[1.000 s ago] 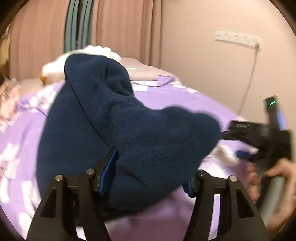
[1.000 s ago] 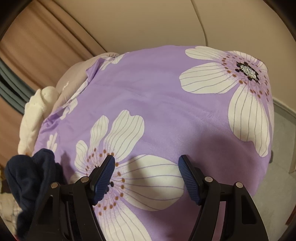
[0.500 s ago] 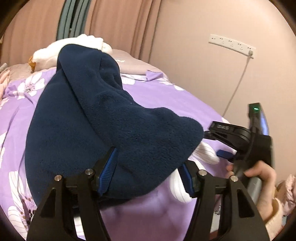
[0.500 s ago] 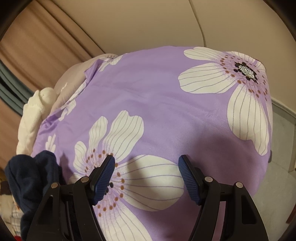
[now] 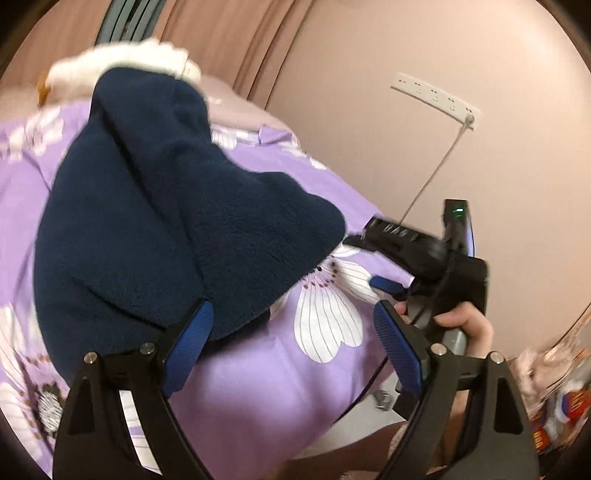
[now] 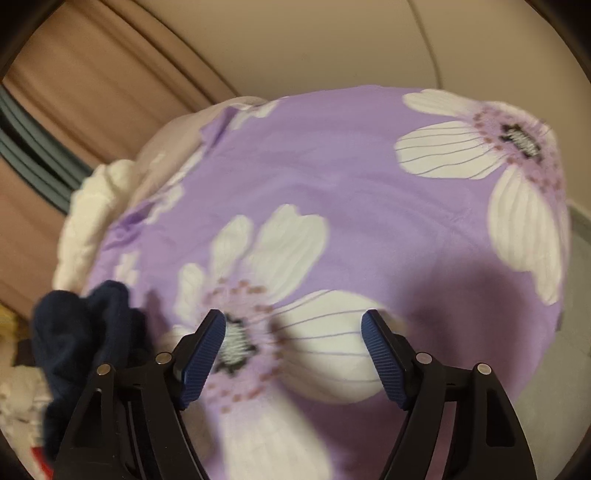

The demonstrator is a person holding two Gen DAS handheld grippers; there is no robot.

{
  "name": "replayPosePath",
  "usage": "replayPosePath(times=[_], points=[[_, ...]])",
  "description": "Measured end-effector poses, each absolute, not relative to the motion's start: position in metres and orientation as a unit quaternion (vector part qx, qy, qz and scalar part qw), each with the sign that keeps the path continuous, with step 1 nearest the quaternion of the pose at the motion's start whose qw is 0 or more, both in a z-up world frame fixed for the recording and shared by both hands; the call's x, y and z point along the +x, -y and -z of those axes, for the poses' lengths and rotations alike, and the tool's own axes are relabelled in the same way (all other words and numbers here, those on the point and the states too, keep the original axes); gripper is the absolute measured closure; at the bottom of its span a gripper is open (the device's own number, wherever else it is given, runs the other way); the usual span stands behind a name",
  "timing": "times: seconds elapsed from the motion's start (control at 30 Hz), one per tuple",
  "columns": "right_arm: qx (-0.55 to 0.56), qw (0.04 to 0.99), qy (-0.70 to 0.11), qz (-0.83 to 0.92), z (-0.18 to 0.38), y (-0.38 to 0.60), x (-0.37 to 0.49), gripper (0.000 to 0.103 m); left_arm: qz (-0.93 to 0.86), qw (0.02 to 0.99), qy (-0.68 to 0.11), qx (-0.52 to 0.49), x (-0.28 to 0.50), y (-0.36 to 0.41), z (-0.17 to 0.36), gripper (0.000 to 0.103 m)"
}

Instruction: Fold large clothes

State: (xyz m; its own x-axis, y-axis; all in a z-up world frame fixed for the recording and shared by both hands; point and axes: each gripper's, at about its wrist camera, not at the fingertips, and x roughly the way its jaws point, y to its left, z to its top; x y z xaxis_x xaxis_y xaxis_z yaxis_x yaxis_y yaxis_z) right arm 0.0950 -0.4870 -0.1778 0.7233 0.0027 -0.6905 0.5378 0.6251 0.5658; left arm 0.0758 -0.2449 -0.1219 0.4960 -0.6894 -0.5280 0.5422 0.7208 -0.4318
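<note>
A dark navy fleece garment (image 5: 155,229) lies bunched in a long heap on the purple flowered bedspread (image 5: 266,376). My left gripper (image 5: 291,343) sits at its near end. Its jaws are opening wide: the fleece edge rests against the left finger (image 5: 188,343), while the right pad (image 5: 397,347) stands free over the bedspread. My right gripper (image 6: 293,354) hovers over a white flower print, its jaws opening with nothing between them. The garment (image 6: 81,332) is off to its left. In the left wrist view the right gripper (image 5: 365,262) points at the fleece's right tip, with a hand (image 5: 461,325) holding it.
A white fluffy bundle (image 5: 122,62) and a pale pillow (image 5: 236,107) lie at the bed's far end before pink curtains (image 5: 221,33). A power strip (image 5: 436,99) with a hanging cable is on the wall. The bed edge drops to grey floor (image 6: 576,295) on the right.
My left jaws have spread apart and let go of the fleece fold they were shut on; it now lies on the bed. The right jaws widened slightly.
</note>
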Motion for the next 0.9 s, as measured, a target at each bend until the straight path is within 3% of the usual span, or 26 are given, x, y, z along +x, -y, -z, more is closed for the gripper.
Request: replayPosePath(times=[0.13,0.27,0.57,0.77,0.9], points=[[0.403,0.862,-0.299,0.068,0.147,0.468,0.097,0.026,0.363,0.854,-0.351,-0.126,0.081,0.237,0.127,0.015],[0.336,0.894,-0.291,-0.048,0.118,0.420,0.110,0.026,0.357,0.861,-0.348,-0.105,0.067,0.239,0.127,0.015],[0.309,0.885,-0.344,-0.058,0.145,0.389,0.149,0.026,0.290,0.871,-0.385,-0.092,0.064,0.222,0.127,0.018],[0.311,0.884,-0.346,-0.043,0.147,0.385,0.150,0.026,0.239,0.913,-0.309,-0.116,0.050,0.154,0.077,0.017],[0.292,0.891,-0.348,-0.010,0.149,0.382,0.147,0.026,0.174,0.937,-0.260,-0.155,0.082,0.117,0.058,0.017]])
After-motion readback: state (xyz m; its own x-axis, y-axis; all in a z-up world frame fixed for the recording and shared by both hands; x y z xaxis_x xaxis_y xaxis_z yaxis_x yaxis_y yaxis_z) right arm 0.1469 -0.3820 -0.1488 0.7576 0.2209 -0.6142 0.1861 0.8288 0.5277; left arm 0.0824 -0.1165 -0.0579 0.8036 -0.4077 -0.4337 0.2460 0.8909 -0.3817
